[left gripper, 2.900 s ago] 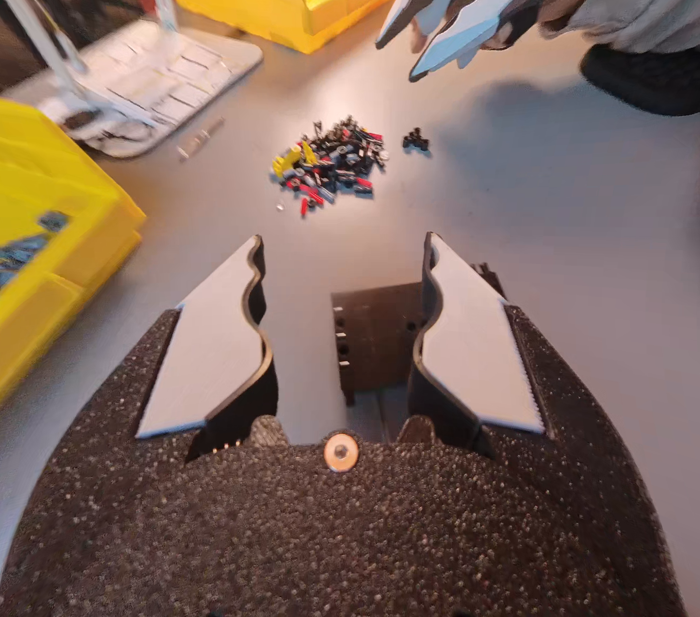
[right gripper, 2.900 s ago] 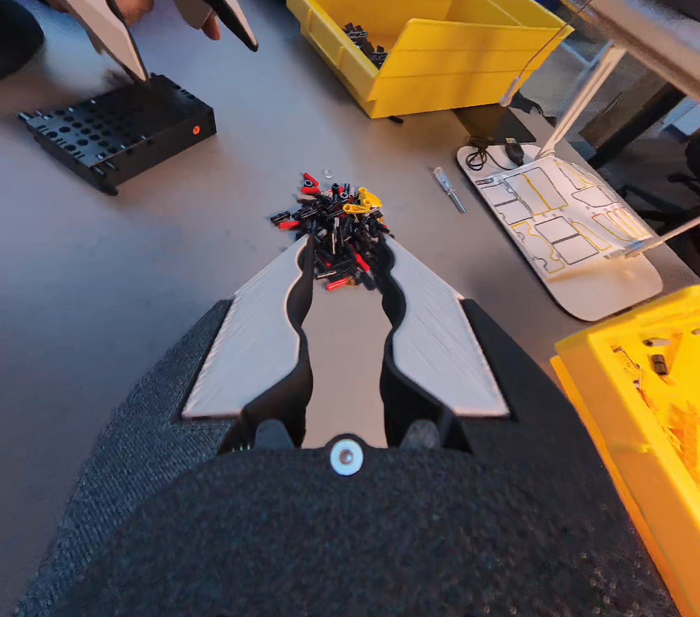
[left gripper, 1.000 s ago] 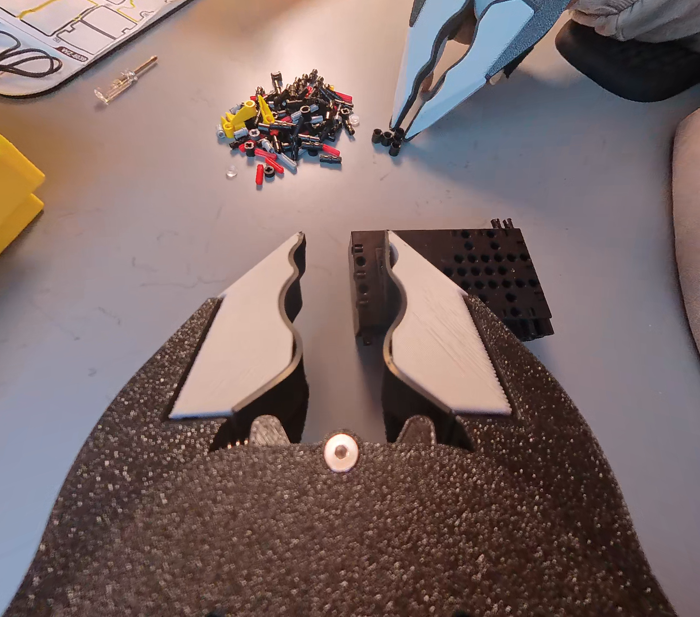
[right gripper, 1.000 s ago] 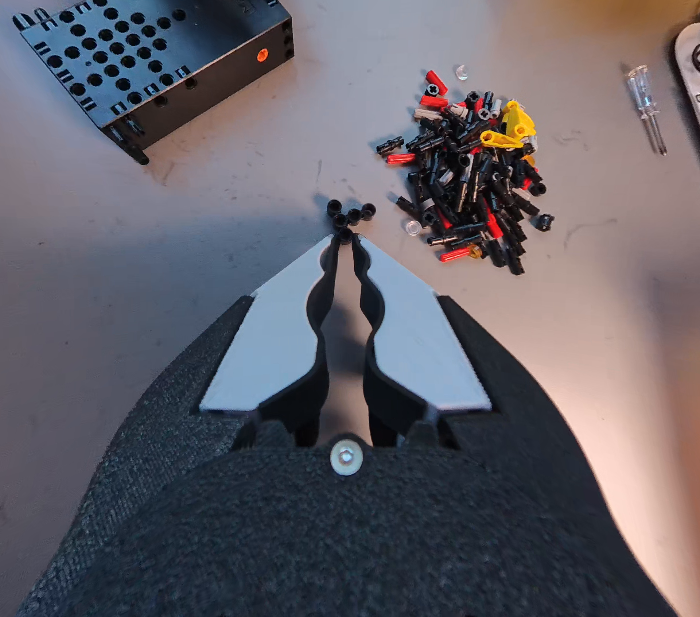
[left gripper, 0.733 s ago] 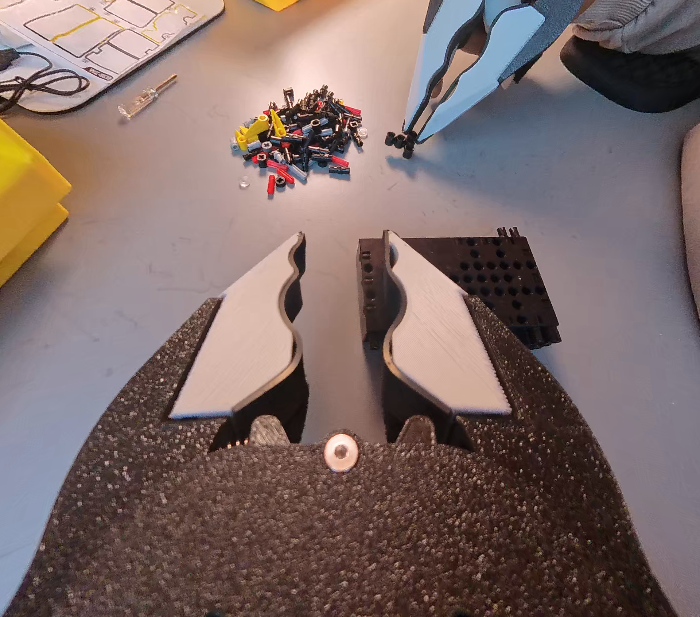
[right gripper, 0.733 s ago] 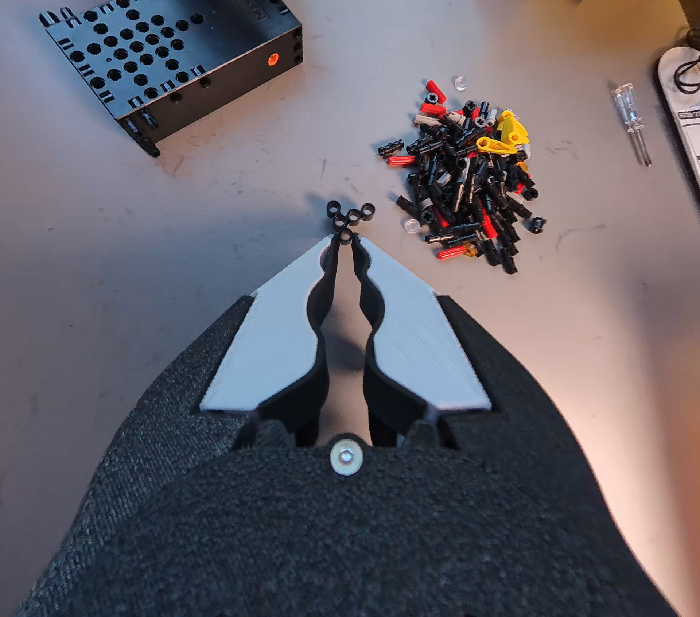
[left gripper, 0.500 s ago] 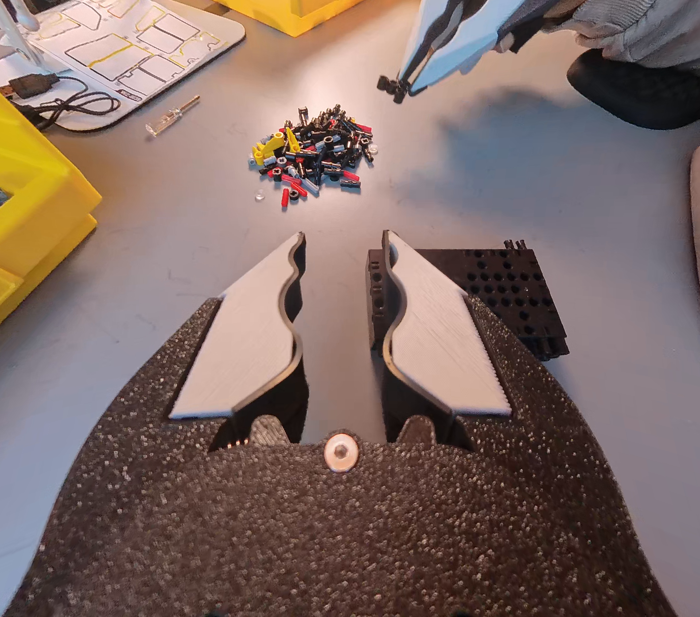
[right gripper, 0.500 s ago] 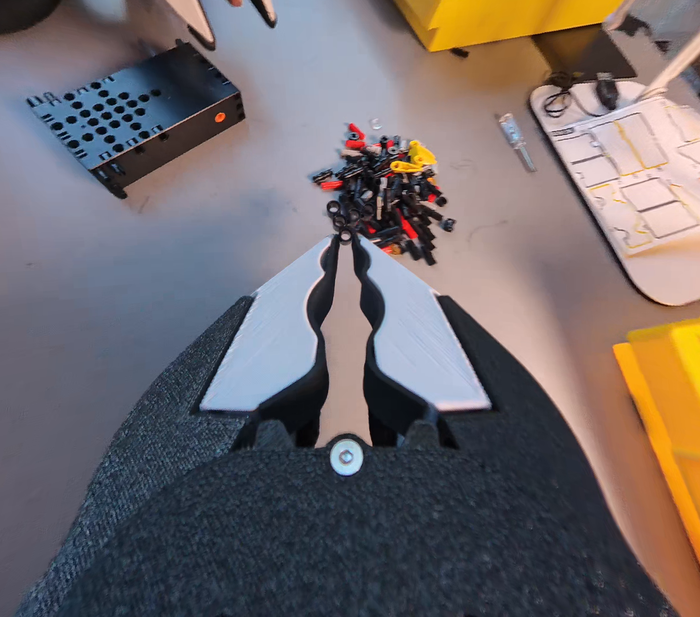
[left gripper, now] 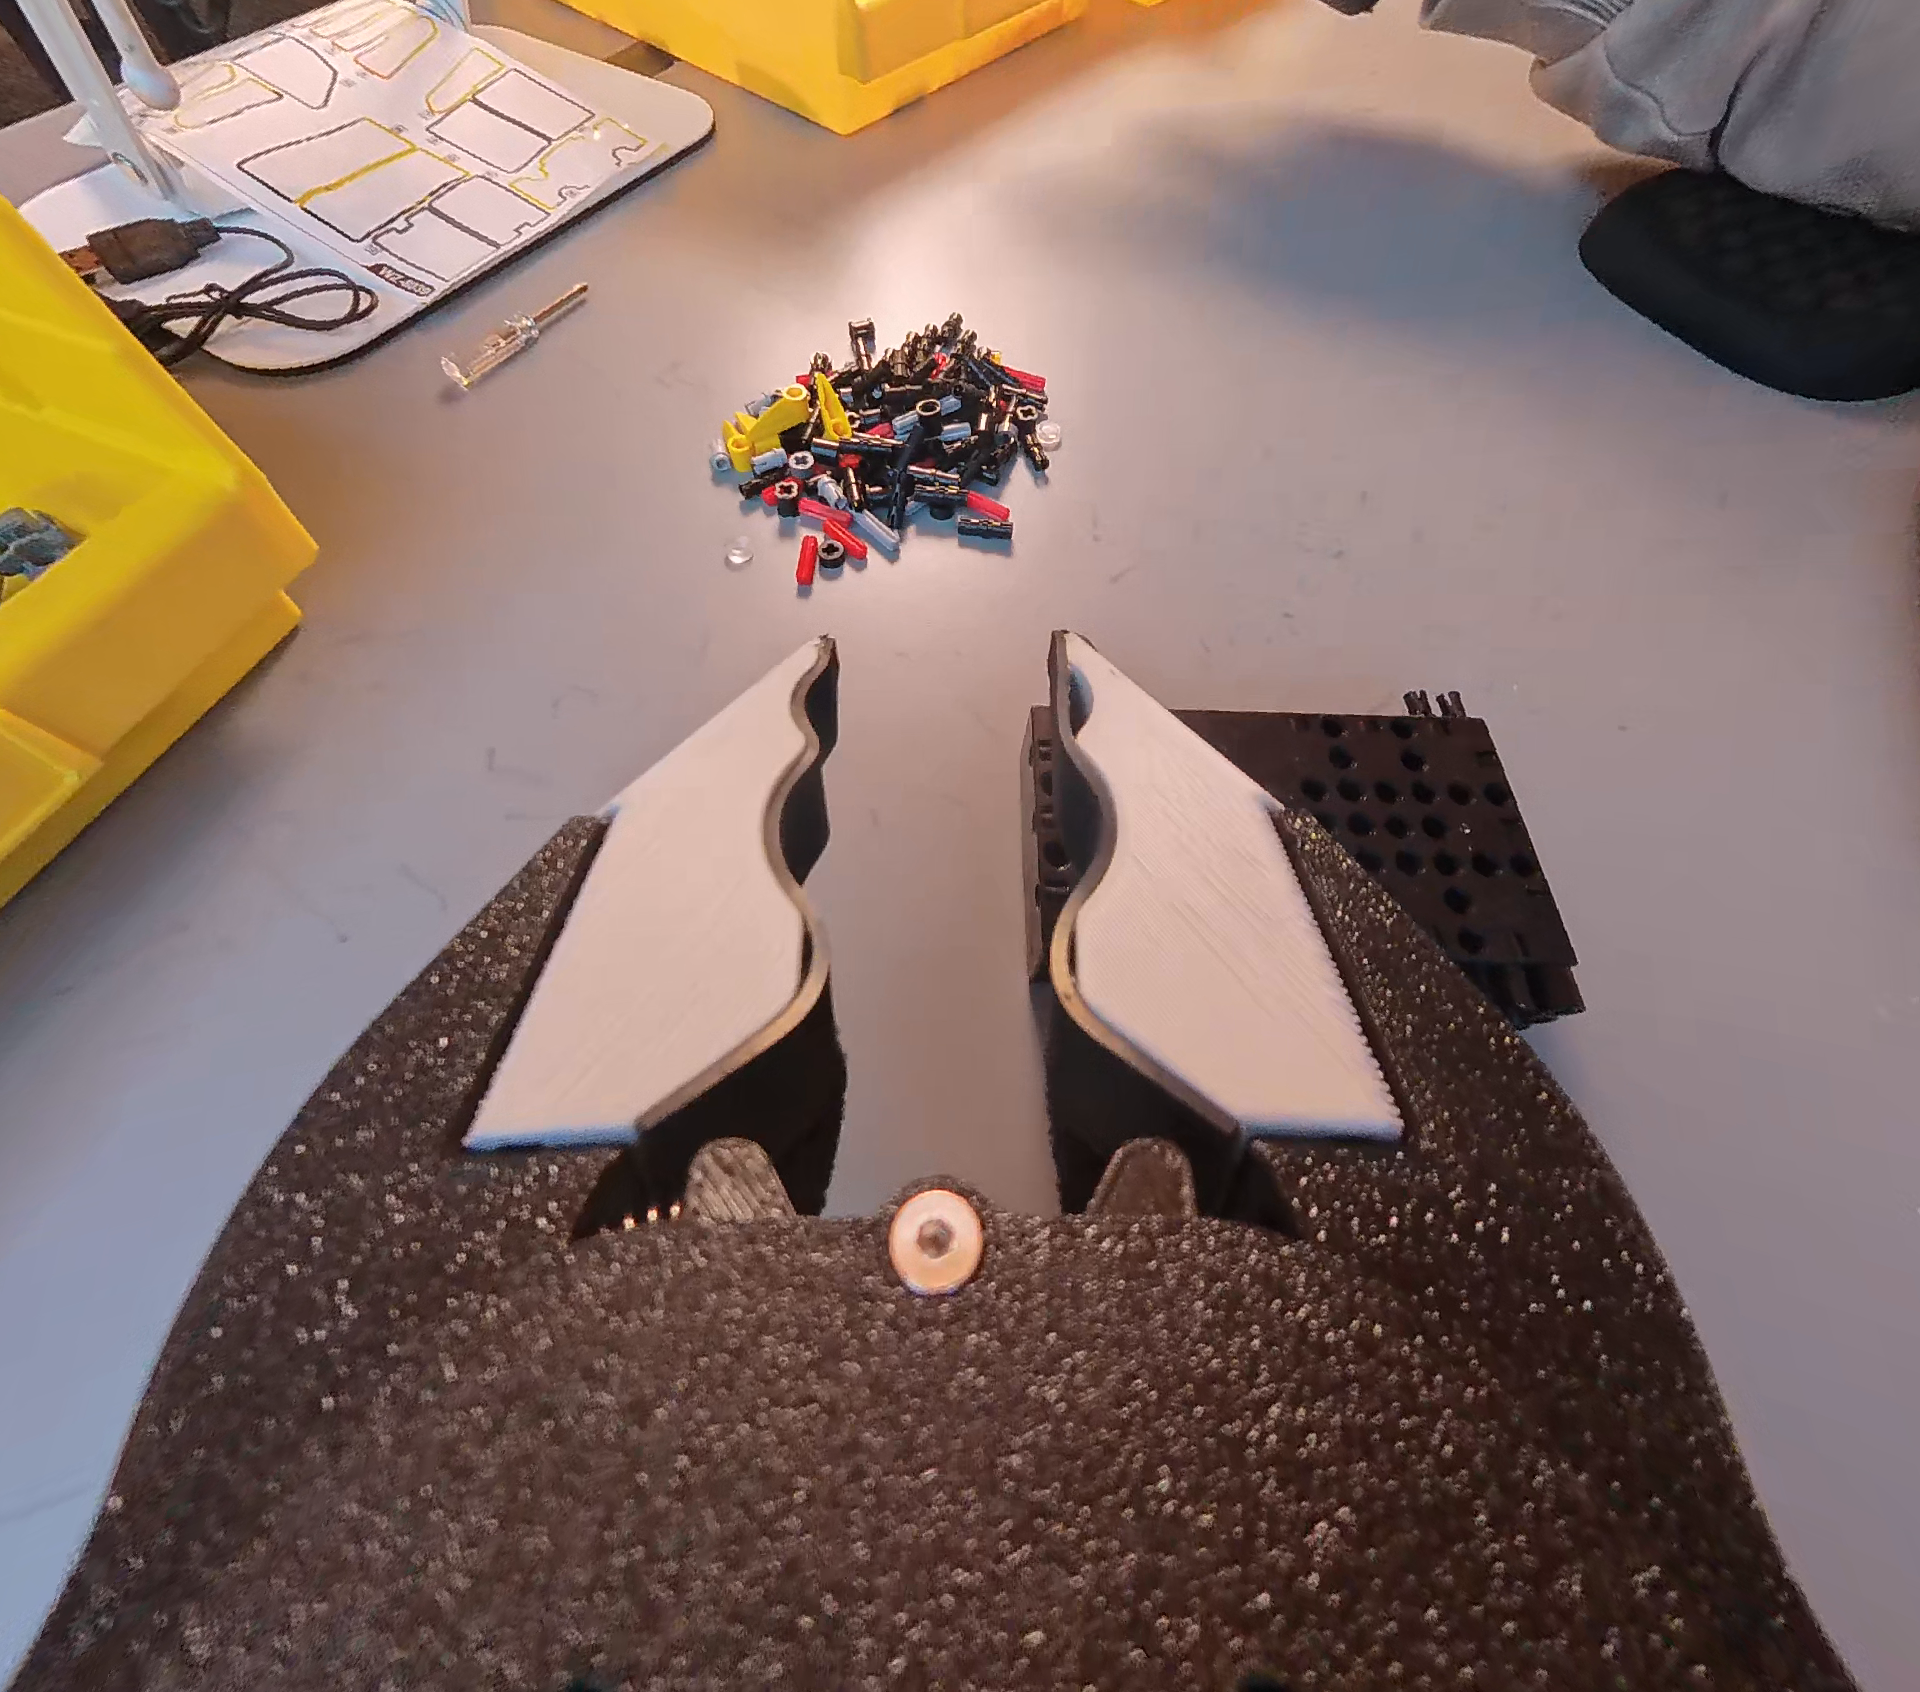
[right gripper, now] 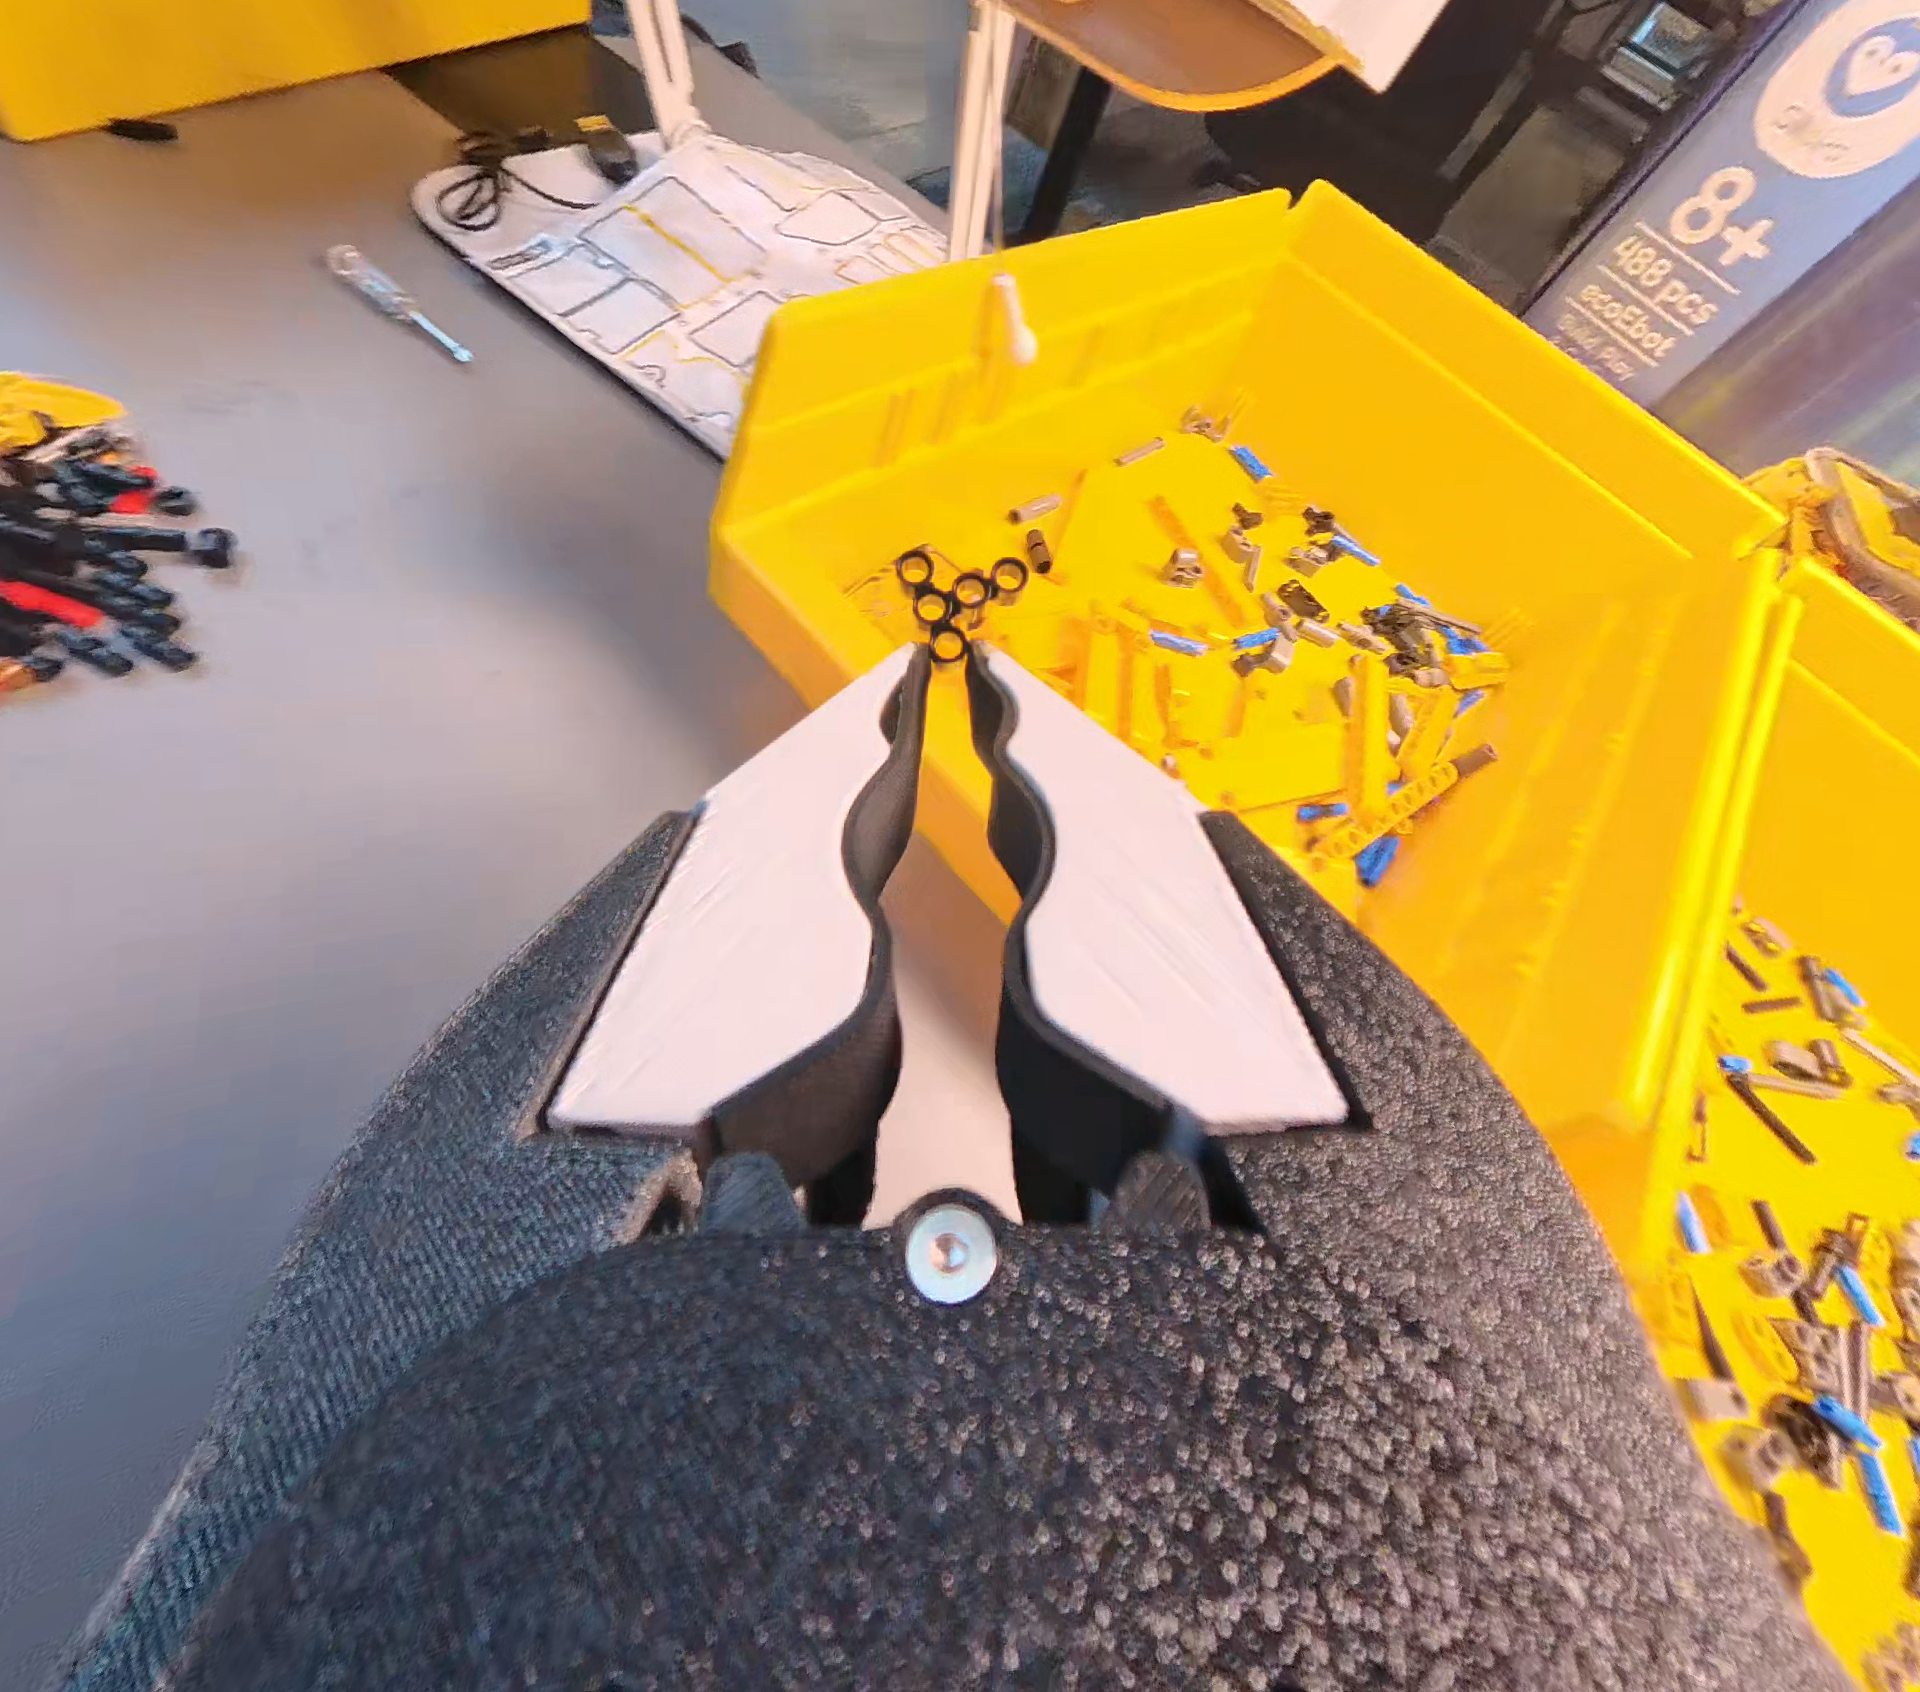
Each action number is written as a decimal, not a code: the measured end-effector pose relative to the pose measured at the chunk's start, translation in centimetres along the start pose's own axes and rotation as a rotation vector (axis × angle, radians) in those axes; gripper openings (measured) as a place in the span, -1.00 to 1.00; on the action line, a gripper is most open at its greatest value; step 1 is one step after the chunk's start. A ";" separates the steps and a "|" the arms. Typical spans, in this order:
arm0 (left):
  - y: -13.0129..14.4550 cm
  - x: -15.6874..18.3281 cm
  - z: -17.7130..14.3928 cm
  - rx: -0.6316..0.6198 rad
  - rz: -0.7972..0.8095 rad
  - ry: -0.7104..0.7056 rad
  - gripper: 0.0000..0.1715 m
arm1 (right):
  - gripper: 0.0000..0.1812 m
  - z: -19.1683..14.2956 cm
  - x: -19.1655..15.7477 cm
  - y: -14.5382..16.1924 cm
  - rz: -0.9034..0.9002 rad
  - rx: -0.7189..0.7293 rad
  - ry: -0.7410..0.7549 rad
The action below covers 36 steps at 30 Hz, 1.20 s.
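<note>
The right gripper [right gripper: 945,653] has its fingers closed on one end ring of a small black cluster of rings [right gripper: 957,598], held in the air over the near corner of a yellow bin [right gripper: 1226,271] of loose small parts. The left gripper [left gripper: 943,655] hangs empty with fingers apart above the grey worktop [left gripper: 1299,437], its right finger over the edge of a black perforated block [left gripper: 1423,821], with a pile of small pins [left gripper: 894,447] well ahead. Only the fingertips pinch that single ring, so I judge a jolt could twist the cluster loose onto the bin's rim or worktop.
</note>
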<state>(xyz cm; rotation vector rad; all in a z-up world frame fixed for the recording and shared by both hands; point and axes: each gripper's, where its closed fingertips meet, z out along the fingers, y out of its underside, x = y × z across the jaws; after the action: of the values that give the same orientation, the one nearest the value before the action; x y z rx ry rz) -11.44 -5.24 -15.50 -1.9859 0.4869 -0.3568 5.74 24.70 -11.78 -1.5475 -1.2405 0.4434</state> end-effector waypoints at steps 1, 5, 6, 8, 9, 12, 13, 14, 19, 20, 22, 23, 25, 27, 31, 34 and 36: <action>0.0 0.0 0.0 0.002 -0.002 -0.001 -0.54 | -0.93 0.5 0.7 -0.2 -0.002 -0.002 0.020; -0.1 0.0 0.0 0.005 0.003 -0.008 -0.53 | -0.93 2.6 3.9 -0.3 -0.004 -0.043 0.147; -0.1 0.0 0.0 0.007 0.005 -0.007 -0.53 | -0.91 3.0 4.4 -0.1 -0.002 -0.052 0.173; -0.2 0.1 -0.1 0.007 0.005 -0.004 -0.53 | -0.77 3.5 4.6 0.0 0.014 -0.051 0.187; -0.2 0.1 -0.1 0.006 0.008 -0.005 -0.52 | -0.73 3.5 4.4 0.0 0.012 -0.048 0.185; -0.1 0.1 -0.2 0.003 0.011 -0.001 -0.51 | -0.68 2.5 3.6 -1.4 -0.028 0.011 0.174; -0.1 0.1 -0.2 -0.001 0.009 0.001 -0.50 | -0.68 1.9 3.0 -2.2 -0.035 0.050 0.157; 0.0 0.1 -0.3 -0.002 0.008 0.002 -0.48 | -0.69 1.3 2.2 -3.1 -0.037 0.090 0.129; 0.1 0.3 -0.9 -0.008 -0.012 0.054 -0.37 | -0.72 -0.7 -6.7 -4.8 -0.093 0.147 -0.212; 0.2 0.5 -1.0 -0.010 -0.014 0.068 -0.36 | -0.72 -0.9 -8.7 -4.7 -0.144 0.143 -0.262; 0.4 0.6 -1.1 -0.015 -0.008 0.082 -0.35 | -0.73 -0.9 -11.9 -4.2 -0.284 0.120 -0.329; 0.4 0.5 -1.2 -0.019 -0.003 0.078 -0.35 | -0.74 -0.7 -12.9 -3.9 -0.351 0.103 -0.328; 0.6 0.3 -1.2 -0.027 -0.001 0.071 -0.35 | -0.77 0.0 -12.9 -3.4 -0.420 0.062 -0.279; 0.6 0.4 -1.3 -0.026 -0.002 0.071 -0.36 | -0.80 0.7 -10.3 -3.7 -0.352 0.065 -0.190; 0.4 0.6 -1.2 -0.032 0.020 0.064 -0.37 | -0.79 1.6 -0.6 -3.4 -0.061 -0.001 0.014; 0.5 0.5 -1.1 -0.037 0.022 0.058 -0.37 | -0.75 2.8 3.9 -1.4 0.032 -0.175 0.060; 0.6 0.4 -1.1 -0.037 0.012 0.055 -0.37 | -0.81 4.2 6.0 -1.1 0.026 -0.251 0.068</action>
<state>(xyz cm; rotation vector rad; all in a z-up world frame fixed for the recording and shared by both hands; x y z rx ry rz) -11.67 -6.48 -15.54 -2.0123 0.5439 -0.3981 4.28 31.83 -10.57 -1.7767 -1.2609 0.2562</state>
